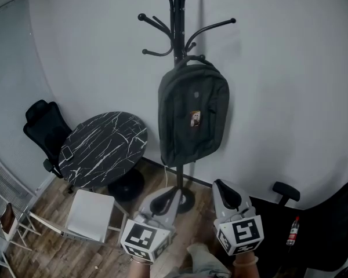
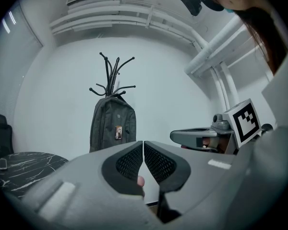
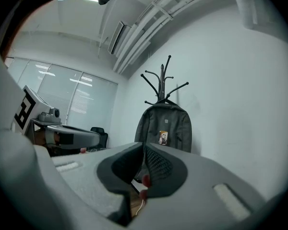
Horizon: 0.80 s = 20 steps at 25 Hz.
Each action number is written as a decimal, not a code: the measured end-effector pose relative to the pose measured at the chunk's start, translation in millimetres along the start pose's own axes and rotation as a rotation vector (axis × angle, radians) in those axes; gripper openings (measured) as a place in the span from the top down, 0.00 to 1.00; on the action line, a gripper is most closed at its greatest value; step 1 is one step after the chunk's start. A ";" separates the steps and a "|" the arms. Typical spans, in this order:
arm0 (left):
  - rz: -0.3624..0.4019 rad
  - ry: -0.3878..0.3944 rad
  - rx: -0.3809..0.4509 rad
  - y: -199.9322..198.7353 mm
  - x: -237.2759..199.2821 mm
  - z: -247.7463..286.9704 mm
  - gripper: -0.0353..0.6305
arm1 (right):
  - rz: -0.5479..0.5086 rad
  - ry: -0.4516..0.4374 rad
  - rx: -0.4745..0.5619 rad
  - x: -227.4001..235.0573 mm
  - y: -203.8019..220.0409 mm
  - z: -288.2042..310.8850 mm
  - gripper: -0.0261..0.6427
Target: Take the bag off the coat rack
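A dark grey backpack with a small picture tag hangs by its top loop from a black coat rack that stands against the white wall. Both grippers are held side by side below and short of the bag, apart from it. My left gripper is shut with nothing between its jaws, and my right gripper is shut and empty too. In the left gripper view the backpack hangs ahead beyond the closed left gripper. The right gripper view shows the backpack past the closed right gripper.
A round black marble table with a phone on it stands left of the rack, with a black office chair behind and a white stool in front. At the right are a black chair and a bottle.
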<state>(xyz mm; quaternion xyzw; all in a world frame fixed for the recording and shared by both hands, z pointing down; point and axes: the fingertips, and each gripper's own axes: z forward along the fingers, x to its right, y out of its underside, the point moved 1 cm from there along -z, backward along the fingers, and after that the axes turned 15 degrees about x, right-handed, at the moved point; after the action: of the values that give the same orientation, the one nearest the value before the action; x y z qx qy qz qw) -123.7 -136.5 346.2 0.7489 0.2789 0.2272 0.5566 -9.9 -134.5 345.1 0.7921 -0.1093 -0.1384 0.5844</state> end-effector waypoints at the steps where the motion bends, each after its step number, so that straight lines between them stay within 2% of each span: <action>1: 0.002 0.001 -0.003 2.1 -1.0 2.9 0.93 | -0.003 0.002 0.003 2.9 1.2 2.7 0.94; 5: -0.010 -0.006 -0.026 11.5 -8.0 14.1 0.93 | -0.015 0.013 0.000 14.8 8.5 14.1 0.93; 10: -0.001 -0.016 -0.003 11.8 -22.2 32.4 0.93 | 0.000 0.025 0.005 33.1 14.1 29.3 0.91; 20: 0.007 -0.073 -0.016 24.0 -59.1 65.5 0.92 | 0.003 0.049 0.002 72.9 28.8 64.7 0.90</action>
<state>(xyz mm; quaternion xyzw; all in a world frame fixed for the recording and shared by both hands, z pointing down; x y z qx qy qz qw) -120.9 -227.8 349.4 0.7532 0.2540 0.2039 0.5715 35.7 -225.3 348.0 0.7957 -0.0964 -0.1178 0.5863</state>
